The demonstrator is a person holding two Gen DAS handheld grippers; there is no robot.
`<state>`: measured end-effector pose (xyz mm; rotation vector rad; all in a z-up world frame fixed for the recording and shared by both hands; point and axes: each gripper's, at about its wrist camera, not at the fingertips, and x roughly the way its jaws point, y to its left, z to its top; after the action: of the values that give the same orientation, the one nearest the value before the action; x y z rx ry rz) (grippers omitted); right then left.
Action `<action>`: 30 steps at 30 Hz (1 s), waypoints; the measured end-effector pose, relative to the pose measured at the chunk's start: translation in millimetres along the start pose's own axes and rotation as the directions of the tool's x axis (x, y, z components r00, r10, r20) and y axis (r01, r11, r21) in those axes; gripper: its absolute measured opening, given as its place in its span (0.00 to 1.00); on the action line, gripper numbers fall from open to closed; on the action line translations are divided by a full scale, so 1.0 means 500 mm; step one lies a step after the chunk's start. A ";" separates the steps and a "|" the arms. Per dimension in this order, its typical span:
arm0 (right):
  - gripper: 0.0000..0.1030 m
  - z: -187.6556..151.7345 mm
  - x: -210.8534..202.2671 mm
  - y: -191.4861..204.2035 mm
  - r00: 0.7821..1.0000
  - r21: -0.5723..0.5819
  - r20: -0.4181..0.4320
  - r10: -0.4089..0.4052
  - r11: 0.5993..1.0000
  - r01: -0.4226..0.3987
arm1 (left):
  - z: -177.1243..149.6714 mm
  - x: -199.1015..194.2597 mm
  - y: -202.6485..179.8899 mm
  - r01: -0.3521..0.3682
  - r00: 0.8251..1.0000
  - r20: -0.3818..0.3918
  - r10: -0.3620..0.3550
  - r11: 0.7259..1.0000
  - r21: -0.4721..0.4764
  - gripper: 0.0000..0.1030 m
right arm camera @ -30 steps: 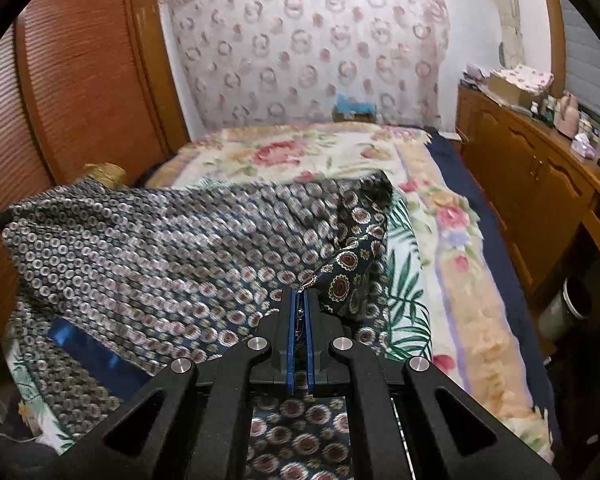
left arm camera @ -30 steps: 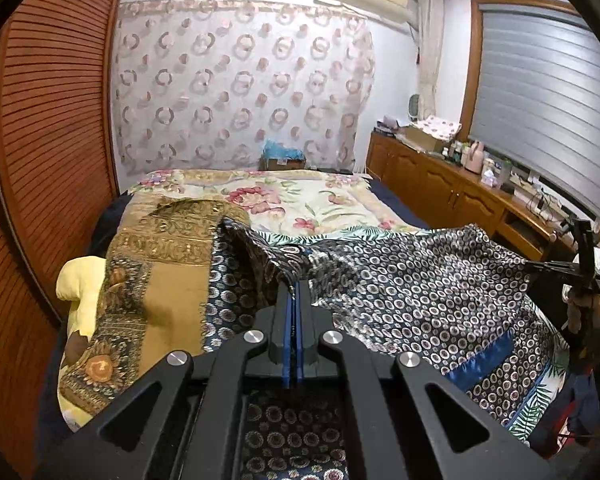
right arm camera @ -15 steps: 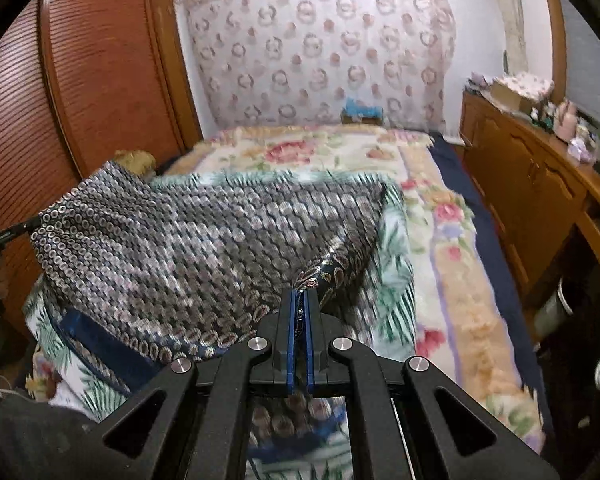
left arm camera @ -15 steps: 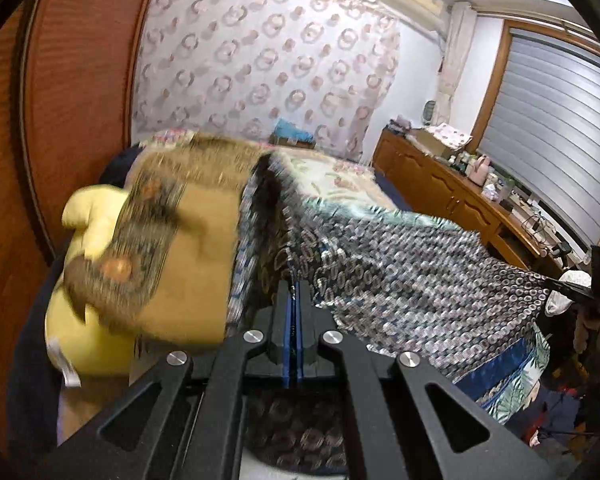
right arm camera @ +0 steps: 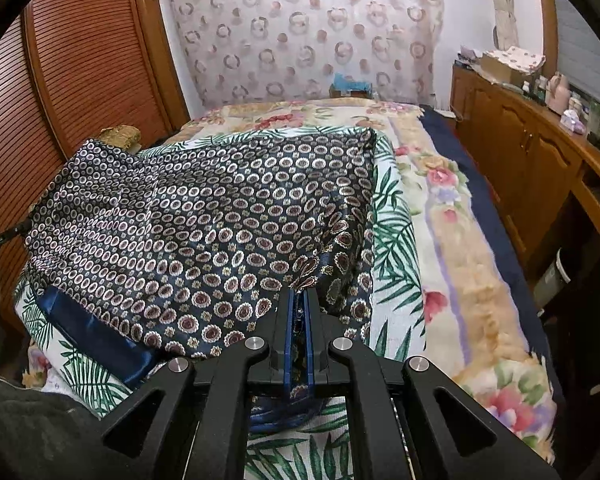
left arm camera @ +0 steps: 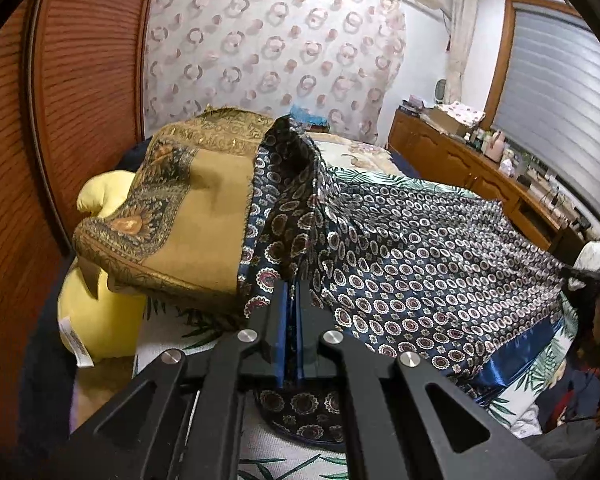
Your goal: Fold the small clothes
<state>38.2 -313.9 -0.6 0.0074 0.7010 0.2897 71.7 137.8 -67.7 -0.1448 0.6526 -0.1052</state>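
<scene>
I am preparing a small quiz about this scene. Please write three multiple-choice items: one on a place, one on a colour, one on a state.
1. Where does the yellow pillow lie?
A. under the gold cloth
B. on the cabinet
C. on the floor

2. What colour is the scarf's plain band?
A. red
B. blue
C. white

3. How is the right gripper?
A. open, empty
B. shut on the scarf
C. out of view

Answers:
1 A: the gold cloth drapes over the pillow.
2 B: a shiny blue band edges the scarf.
3 B: scarf fabric sits between its closed fingers.
</scene>
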 end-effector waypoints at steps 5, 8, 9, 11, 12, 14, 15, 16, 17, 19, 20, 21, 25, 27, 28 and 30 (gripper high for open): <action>0.06 0.005 -0.015 0.009 1.000 -0.021 0.018 -0.004 1.000 0.005 | 0.002 -0.013 -0.023 -0.029 1.000 0.010 0.029 0.998 0.052 0.03; 0.07 0.008 -0.024 0.027 0.999 -0.045 0.038 -0.019 0.999 0.021 | 0.005 -0.017 -0.025 -0.041 0.999 0.013 0.040 0.998 0.056 0.22; 0.07 0.011 -0.030 0.033 0.999 -0.051 0.048 -0.017 0.999 0.019 | 0.005 -0.018 -0.025 -0.044 0.999 0.017 0.043 0.998 0.054 0.28; 0.07 0.009 -0.028 0.047 0.998 -0.059 0.058 -0.013 0.998 0.017 | 0.003 -0.019 -0.022 -0.045 0.999 0.020 0.044 0.998 0.046 0.47; 0.09 0.010 -0.026 0.053 0.998 -0.064 0.060 -0.007 0.998 0.011 | 0.002 -0.017 -0.019 -0.043 0.999 0.018 0.043 0.998 0.040 0.47; 0.17 0.009 -0.021 0.064 0.998 -0.074 0.057 0.024 0.997 -0.019 | -0.002 -0.008 -0.011 -0.061 0.998 0.001 0.061 0.998 0.025 0.47; 0.23 0.010 -0.015 0.072 0.998 -0.081 0.054 0.036 0.996 -0.032 | -0.005 -0.002 -0.005 -0.072 0.997 -0.010 0.072 0.997 0.017 0.47; 0.25 0.010 -0.009 0.080 0.998 -0.091 0.052 0.041 0.995 -0.037 | -0.007 0.001 0.000 -0.075 0.997 -0.015 0.075 0.997 0.011 0.47; 0.27 0.011 -0.003 0.090 0.998 -0.103 0.051 0.043 0.994 -0.038 | -0.010 0.005 0.005 -0.075 0.997 -0.022 0.075 0.997 0.001 0.47; 0.30 0.013 0.009 0.109 0.997 -0.119 0.051 0.052 0.992 -0.046 | -0.015 0.011 0.012 -0.077 0.996 -0.035 0.076 0.997 -0.013 0.47; 0.31 0.014 0.017 0.122 0.997 -0.128 0.050 0.061 0.990 -0.054 | -0.017 0.015 0.015 -0.081 0.996 -0.040 0.080 0.997 -0.017 0.47; 0.33 0.017 0.027 0.130 0.997 -0.135 0.047 0.067 0.989 -0.060 | -0.019 0.019 0.017 -0.084 0.996 -0.045 0.083 0.996 -0.018 0.47; 0.35 0.018 0.074 0.175 0.994 -0.178 0.030 0.100 0.980 -0.094 | -0.030 0.040 0.024 -0.086 0.994 -0.076 0.084 0.996 -0.034 0.47; 0.36 0.014 0.104 0.194 0.993 -0.187 0.015 0.118 0.976 -0.113 | -0.038 0.052 0.027 -0.081 0.993 -0.092 0.077 0.996 -0.042 0.47; 0.36 0.013 0.122 0.205 0.992 -0.188 0.003 0.129 0.974 -0.126 | -0.041 0.058 0.028 -0.078 0.992 -0.101 0.073 0.996 -0.047 0.48; 0.38 0.010 0.155 0.221 0.990 -0.191 -0.021 0.141 0.971 -0.142 | -0.046 0.066 0.030 -0.072 0.991 -0.114 0.065 0.996 -0.058 0.48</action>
<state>69.1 -186.9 -34.4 -0.1279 0.6789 0.4937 84.5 145.5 -108.1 -0.1773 0.7721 -0.0269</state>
